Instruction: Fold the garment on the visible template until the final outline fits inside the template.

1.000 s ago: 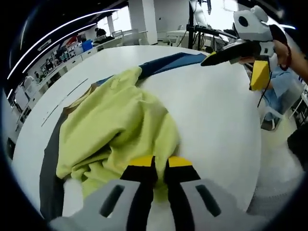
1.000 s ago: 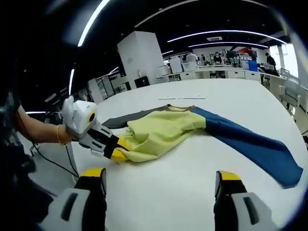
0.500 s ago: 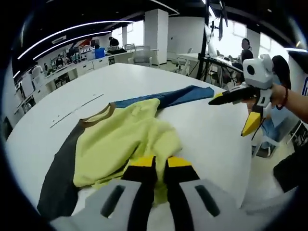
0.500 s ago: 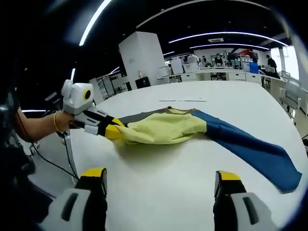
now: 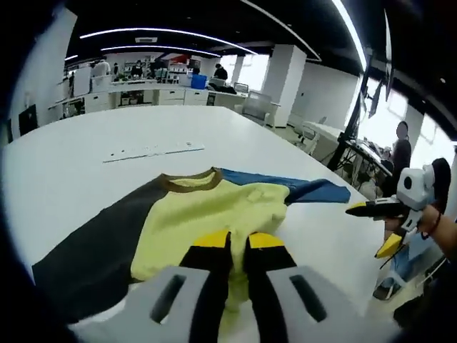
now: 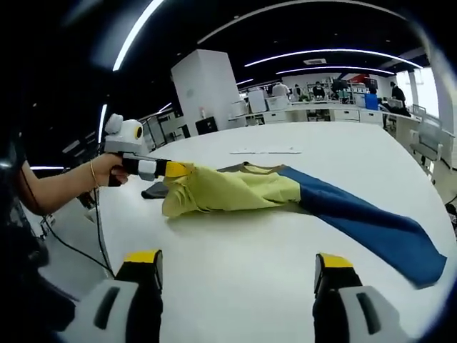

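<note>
White tabletop (image 6: 285, 286) in an open office carries the shirt (image 5: 214, 214) mid-frame. Left gripper (image 5: 238, 241), clamped on the yellow hem, has lifted it since a second ago, drawing out the bunched cloth. Right gripper (image 6: 235, 261) hangs wide apart, empty. Folding looks barely begun; no template discernible.

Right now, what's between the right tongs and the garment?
Bare white table. In the right gripper view, the right tongs are open, short of the garment, which the left tongs grip.
</note>
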